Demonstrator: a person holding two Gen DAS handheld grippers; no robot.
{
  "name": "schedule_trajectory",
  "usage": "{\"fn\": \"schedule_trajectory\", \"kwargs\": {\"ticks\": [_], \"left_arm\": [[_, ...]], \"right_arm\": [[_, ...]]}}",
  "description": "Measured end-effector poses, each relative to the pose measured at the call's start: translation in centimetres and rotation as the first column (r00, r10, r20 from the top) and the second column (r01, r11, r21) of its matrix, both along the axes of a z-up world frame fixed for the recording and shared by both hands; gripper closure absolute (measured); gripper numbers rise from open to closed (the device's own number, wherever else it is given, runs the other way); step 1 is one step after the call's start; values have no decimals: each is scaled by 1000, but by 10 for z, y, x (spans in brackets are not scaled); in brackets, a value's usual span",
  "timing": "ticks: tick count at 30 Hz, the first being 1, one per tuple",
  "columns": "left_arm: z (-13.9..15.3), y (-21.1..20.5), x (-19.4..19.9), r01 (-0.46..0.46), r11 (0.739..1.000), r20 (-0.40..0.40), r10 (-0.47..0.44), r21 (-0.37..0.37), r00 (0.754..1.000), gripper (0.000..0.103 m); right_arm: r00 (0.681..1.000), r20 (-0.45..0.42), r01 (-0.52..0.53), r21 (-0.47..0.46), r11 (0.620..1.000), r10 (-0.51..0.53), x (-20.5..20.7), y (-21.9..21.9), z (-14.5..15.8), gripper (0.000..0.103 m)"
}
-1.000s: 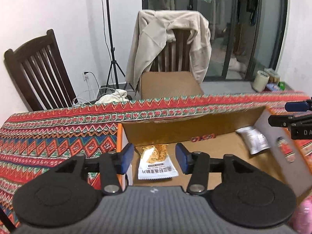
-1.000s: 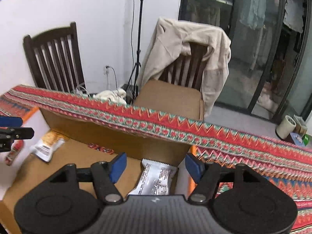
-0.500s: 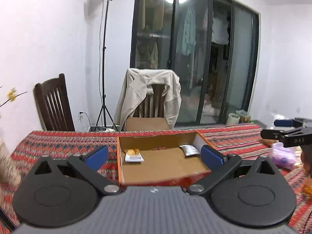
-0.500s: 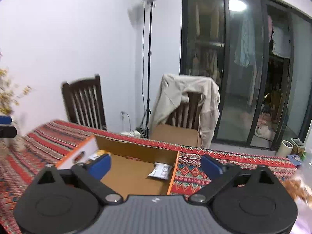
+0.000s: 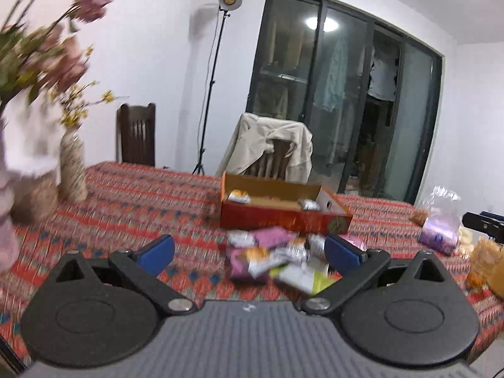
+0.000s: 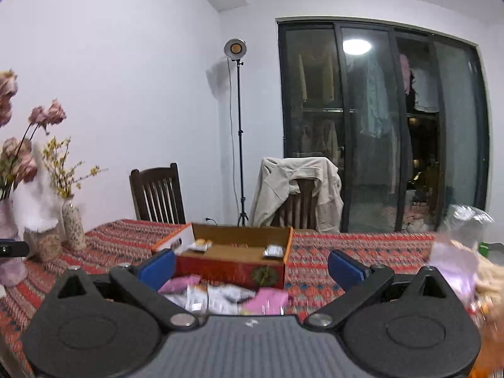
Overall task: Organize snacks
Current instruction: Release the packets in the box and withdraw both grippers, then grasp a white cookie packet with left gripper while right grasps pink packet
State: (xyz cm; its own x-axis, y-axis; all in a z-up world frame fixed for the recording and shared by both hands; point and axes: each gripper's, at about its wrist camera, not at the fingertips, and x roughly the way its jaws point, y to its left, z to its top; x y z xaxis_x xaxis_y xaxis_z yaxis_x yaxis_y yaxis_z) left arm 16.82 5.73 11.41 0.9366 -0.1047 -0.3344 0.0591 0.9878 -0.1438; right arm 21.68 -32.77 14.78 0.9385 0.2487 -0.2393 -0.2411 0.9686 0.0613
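Observation:
An open red-and-orange cardboard box (image 5: 283,217) stands on the patterned tablecloth, with a yellow-and-white packet (image 5: 239,196) at its left end and a silver packet (image 5: 308,204) at its right end. In front of the box lies a loose pile of snack packets (image 5: 274,260), pink, white and green. My left gripper (image 5: 249,250) hovers open and empty over the near side of that pile. In the right wrist view, my right gripper (image 6: 252,261) is also open and empty, short of the box (image 6: 233,267), with the pile (image 6: 220,296) just under its fingers.
Vases of dried flowers (image 5: 72,170) stand at the table's left end. Clear plastic bags of snacks (image 5: 439,230) sit at the right. Behind the table are a dark wooden chair (image 6: 157,193), a chair draped with a beige jacket (image 6: 299,189), and a light stand (image 6: 237,132).
Both grippers have pulled far back from inside the box and their jaws have spread wide. The two packets stay in the box. The snack pile has come into view.

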Motion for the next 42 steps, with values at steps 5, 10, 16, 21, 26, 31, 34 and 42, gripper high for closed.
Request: {"fn": "schedule_trajectory", "kwargs": {"ticks": [5,10,16,21,26,31,34,42], "left_arm": [[-37,-2,-24,-25,1000,-76,26,19,997,0],[-57,-1,-27,-39,999,-145,40,13,989,0],[-61,-1,-19,-40,999,-170,40,3,985,0],[-65,-1,10,-41,999,-212,35,-21,977,0],[-67,-10,59,-14,998,-240,-3,-66,971,0],[-69,-25,126,24,998,-229,-37,-57,973,0],[-77,-31,171,32,997,-257,-48,-69,965,3],[-113,-35,241,12,999,-327,-28,-52,945,15]], "right_arm": [[999,-38,30,18,999,-29,-47,11,-52,0],[991,-135,0,36,999,5,-65,21,-96,0],[986,-167,22,21,1000,-18,-60,28,-109,0],[984,-175,27,27,999,-22,-44,27,-110,0],[980,-197,32,29,999,-26,-19,26,-115,0],[977,-210,47,25,999,-40,14,25,-118,0],[976,-209,63,10,998,-59,38,25,-117,0],[974,-217,67,1,998,-65,131,23,-115,0]]}}
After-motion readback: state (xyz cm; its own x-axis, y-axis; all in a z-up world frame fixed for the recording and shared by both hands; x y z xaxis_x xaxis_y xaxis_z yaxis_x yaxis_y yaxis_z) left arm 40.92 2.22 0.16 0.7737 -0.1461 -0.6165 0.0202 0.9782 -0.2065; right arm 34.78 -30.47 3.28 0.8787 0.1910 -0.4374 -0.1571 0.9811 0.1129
